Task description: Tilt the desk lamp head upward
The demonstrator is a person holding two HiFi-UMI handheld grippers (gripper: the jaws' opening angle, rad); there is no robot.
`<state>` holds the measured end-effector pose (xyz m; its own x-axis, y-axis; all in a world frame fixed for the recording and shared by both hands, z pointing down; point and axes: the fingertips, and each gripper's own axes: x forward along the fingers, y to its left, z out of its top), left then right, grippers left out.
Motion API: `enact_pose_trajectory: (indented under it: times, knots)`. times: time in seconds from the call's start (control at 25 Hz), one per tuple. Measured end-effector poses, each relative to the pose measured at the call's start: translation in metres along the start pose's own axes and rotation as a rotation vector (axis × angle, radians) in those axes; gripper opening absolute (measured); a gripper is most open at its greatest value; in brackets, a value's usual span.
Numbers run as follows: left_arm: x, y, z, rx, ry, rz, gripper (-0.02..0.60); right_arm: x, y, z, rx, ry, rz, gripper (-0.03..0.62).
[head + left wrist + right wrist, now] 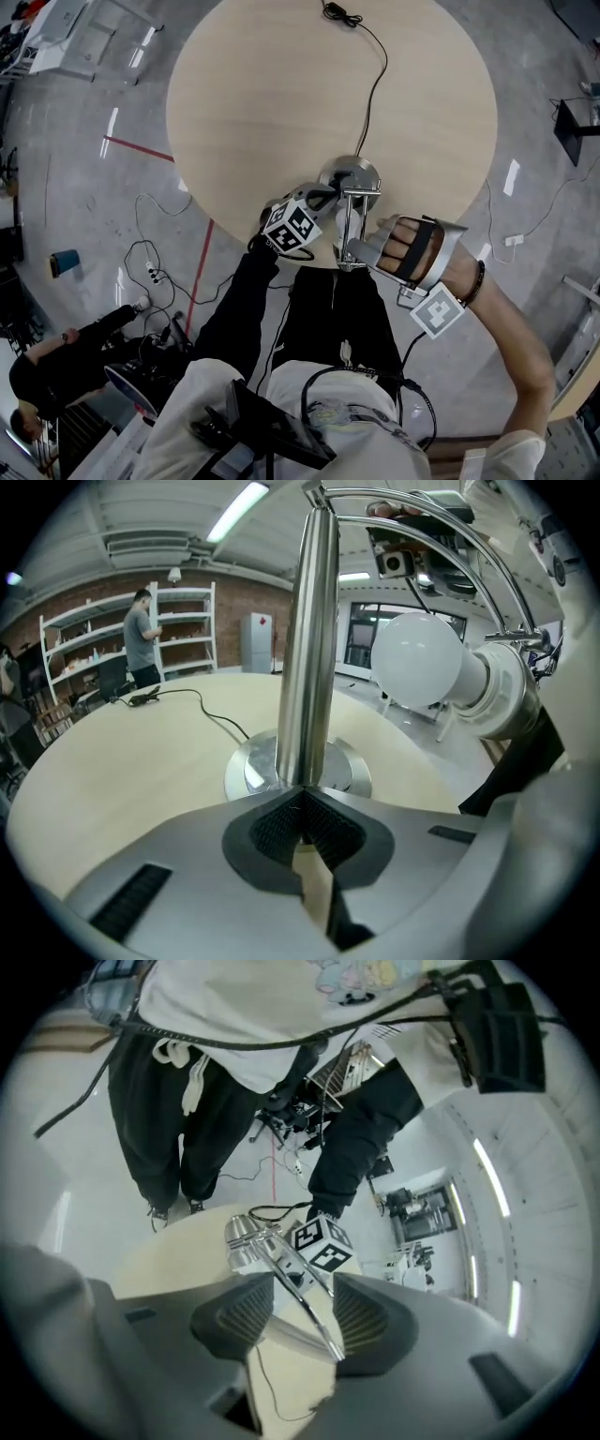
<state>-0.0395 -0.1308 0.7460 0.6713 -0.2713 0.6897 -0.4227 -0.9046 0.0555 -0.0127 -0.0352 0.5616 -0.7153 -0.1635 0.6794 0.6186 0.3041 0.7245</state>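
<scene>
A chrome desk lamp stands on its round base (349, 174) near the front edge of the round wooden table (281, 84). My left gripper (328, 201) is shut on the upright pole (314, 649), its pads (277, 827) pressed to the pole low down. The white bulb (417, 658) and its socket (497, 691) hang to the right of the pole. My right gripper (364, 249) is at the lamp head beyond the table edge. Its jaws (298, 1312) are open, and the thin chrome arm rods (319, 1321) pass between the pads without touching them.
The lamp's black cable (375, 84) runs across the table to a plug at the far side. A power strip and cords (155, 274) lie on the floor at left. A seated person (56, 366) is lower left. Another person (141, 635) stands by shelves.
</scene>
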Motion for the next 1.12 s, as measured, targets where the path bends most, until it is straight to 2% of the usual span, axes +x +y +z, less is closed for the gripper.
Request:
enact_pose_trajectory:
  times: [0.24,0.48,0.72,1.12]
  knots:
    - [-0.001,0.0,-0.003,0.006,0.006,0.013,0.002,0.01,0.017,0.009,-0.191,-0.051,-0.004,0.18]
    - [0.0,0.001,-0.001,0.008,0.01,0.016,0.002,0.026,0.013,0.013,-0.238,-0.073,-0.078,0.207]
    - [-0.001,0.001,-0.003,0.002,0.012,0.028,0.003,0.032,0.011,0.017,-0.189,-0.106,-0.131,0.204]
    - [0.0,0.001,-0.006,-0.012,0.029,0.039,0.003,0.026,0.004,0.022,-0.018,-0.201,-0.109,0.206]
